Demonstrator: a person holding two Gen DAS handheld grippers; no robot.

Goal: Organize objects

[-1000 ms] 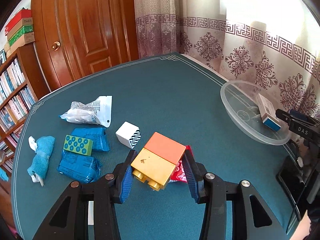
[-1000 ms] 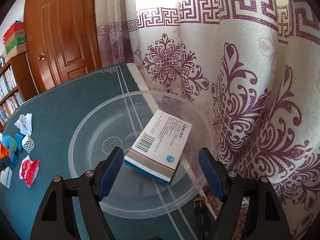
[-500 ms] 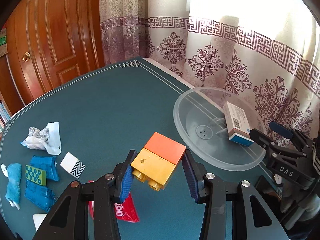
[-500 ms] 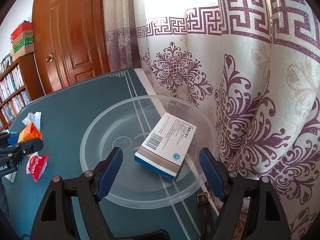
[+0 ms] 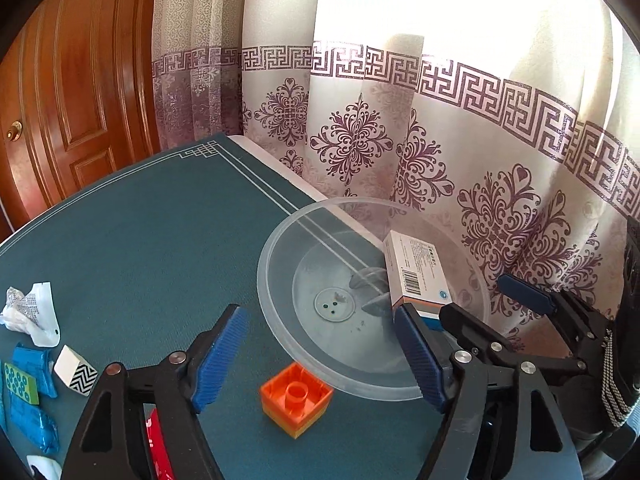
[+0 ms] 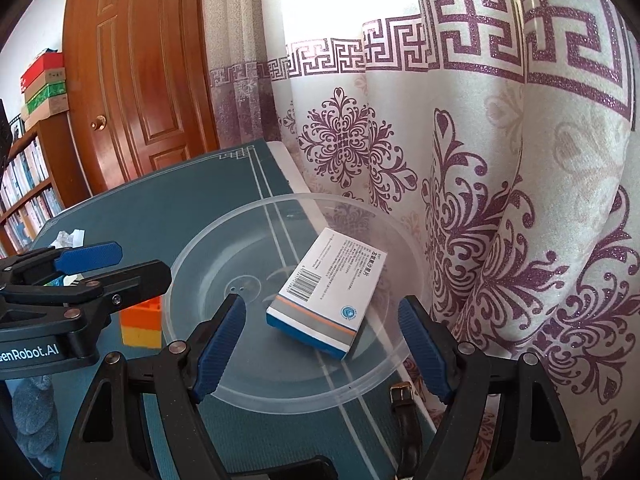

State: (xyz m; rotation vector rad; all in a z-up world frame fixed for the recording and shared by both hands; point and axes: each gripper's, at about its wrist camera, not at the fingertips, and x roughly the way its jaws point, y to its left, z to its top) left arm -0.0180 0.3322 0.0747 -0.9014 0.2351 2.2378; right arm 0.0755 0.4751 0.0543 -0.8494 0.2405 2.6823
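The orange-and-yellow block [image 5: 296, 399] lies upside down on the table [image 5: 152, 232], hollow underside up, below and between the left gripper's [image 5: 320, 354] fingers [image 5: 218, 352], which are opening with nothing pressed between them. It sits just outside the near rim of the clear bowl [image 5: 280, 240], apparently touching or tucked slightly under its edge, so it has not gone in.

The main risk, as I judge it, is that the block stays out of the bowl and needs a second pick. Its hollow face offers thin walls, and a grasp taken so close to the light plastic rim could nudge or tip the bowl, which sits at the table's edge by the curtain [image 5: 440, 140].

Inside the bowl, ahead of the right gripper's [image 6: 322, 346] fingers [image 6: 218, 342], which stand apart and empty, a medicine box [image 6: 328, 292] rests tilted against the wall; a jolt could slide it.

The two grippers are close together, so a collision between them is possible.
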